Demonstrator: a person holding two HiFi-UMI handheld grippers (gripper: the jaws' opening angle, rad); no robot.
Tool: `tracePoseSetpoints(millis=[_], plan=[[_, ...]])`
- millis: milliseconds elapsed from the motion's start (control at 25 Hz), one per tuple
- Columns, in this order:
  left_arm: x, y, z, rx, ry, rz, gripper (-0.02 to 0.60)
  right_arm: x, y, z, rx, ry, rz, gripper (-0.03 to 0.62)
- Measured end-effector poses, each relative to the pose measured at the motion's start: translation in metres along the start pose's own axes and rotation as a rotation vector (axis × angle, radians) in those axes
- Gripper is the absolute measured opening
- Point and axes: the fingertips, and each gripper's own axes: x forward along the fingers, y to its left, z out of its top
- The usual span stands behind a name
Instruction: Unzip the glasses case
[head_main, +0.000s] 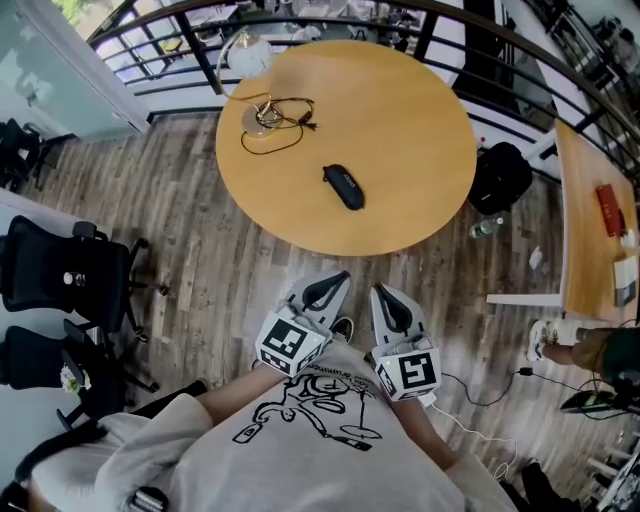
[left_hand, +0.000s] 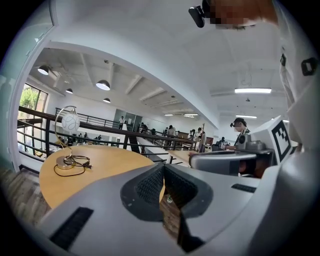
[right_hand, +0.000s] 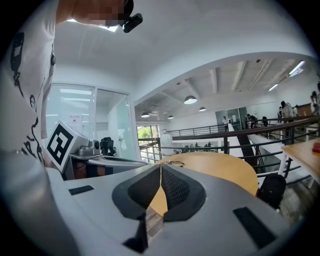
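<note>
Head view, starting at the left of the frame: what was there? asked the first.

Black office chairs (head_main: 70, 275) at the left edge, said the second. Then the round table (head_main: 420, 150) in the upper middle, with a lamp (head_main: 262, 115) and its coiled cord at its upper left. The glasses case (head_main: 343, 187) lay dark and alone near the table's lower middle, zipped shut as far as I could tell from that far off.

And the claws?

Both were low in the frame, close against the person's shirt (head_main: 330, 440) and well apart from the case. The left gripper (head_main: 342, 275) had its jaws pressed together with nothing between them. The right gripper (head_main: 379, 289), just beside it, was the same: closed and empty. Each gripper view showed the ribbed pads meeting, with only table and floor beyond.

So which step was in hand?

I'd judge none had begun; this was the approach. The next move called for reaching up the frame to the table, opening both claws, pinning the case with one and finding the zipper pull with the other.

Any writing?

The shirt carried a line drawing with lettering too small to read. The cubes bore black-and-white square markers, no words. No brand was legible on the case.
</note>
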Motion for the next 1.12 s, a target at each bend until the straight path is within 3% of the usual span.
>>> tracePoseSetpoints(millis=[240,600,840,1120], plan=[[0.023,-0.026,-0.015,-0.005,0.038,-0.004,0.012,-0.022,-0.025,-0.011,-0.021,0.012,-0.006,0.023],[0.055,-0.013,-0.008,0.006,0.065,0.019,0.012,-0.001,-0.056,-0.009,0.010,0.005,0.017,0.023],[0.077,0.027,0.007,0.001,0.038,0.038,0.011,0.043,-0.073,0.002,-0.006,0.009,0.032,0.023],[0.105,0.104,0.037,-0.024,0.009,0.035,0.011,0.123,-0.089,0.026,-0.035,0.036,0.036,0.023]])
